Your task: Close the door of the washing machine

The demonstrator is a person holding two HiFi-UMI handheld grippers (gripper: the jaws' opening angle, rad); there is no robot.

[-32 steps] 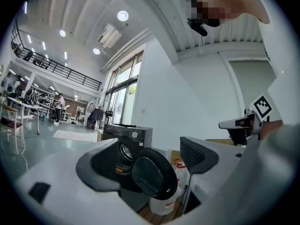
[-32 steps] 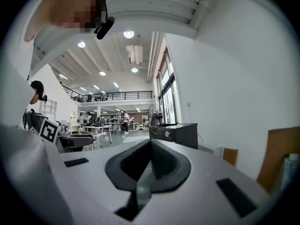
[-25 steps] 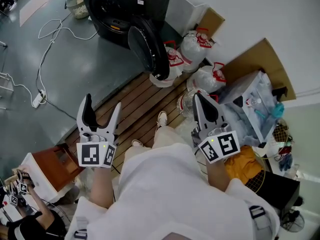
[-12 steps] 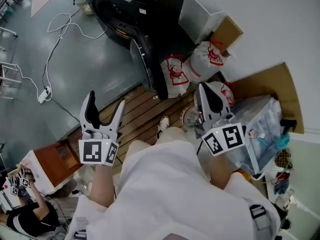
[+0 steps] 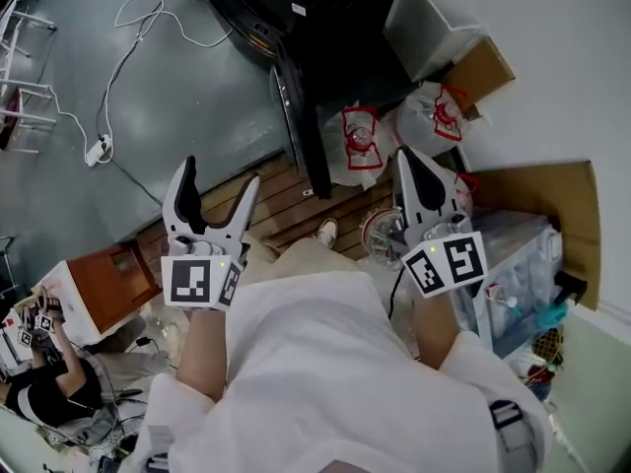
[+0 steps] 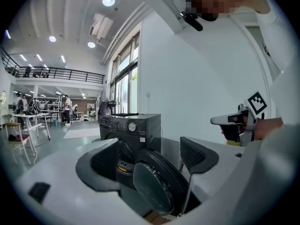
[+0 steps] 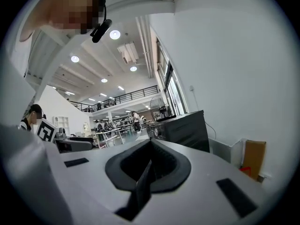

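A grey concrete floor (image 5: 187,87) fills the head view, with a strip of wooden decking (image 5: 286,200) near the middle. At 12 o'clock stands the black washing machine (image 5: 296,18). Its round door (image 5: 301,116) is swung open and seen edge-on, well apart from both claws. White bags (image 5: 360,141) with red print too small to read lie at 1 o'clock. The left claw (image 5: 219,173) is spread wide and holds nothing. The right claw (image 5: 409,161) is pressed together and empty. Since a second ago the machine has slid toward the top edge, and the door has turned from broadside to edge-on.
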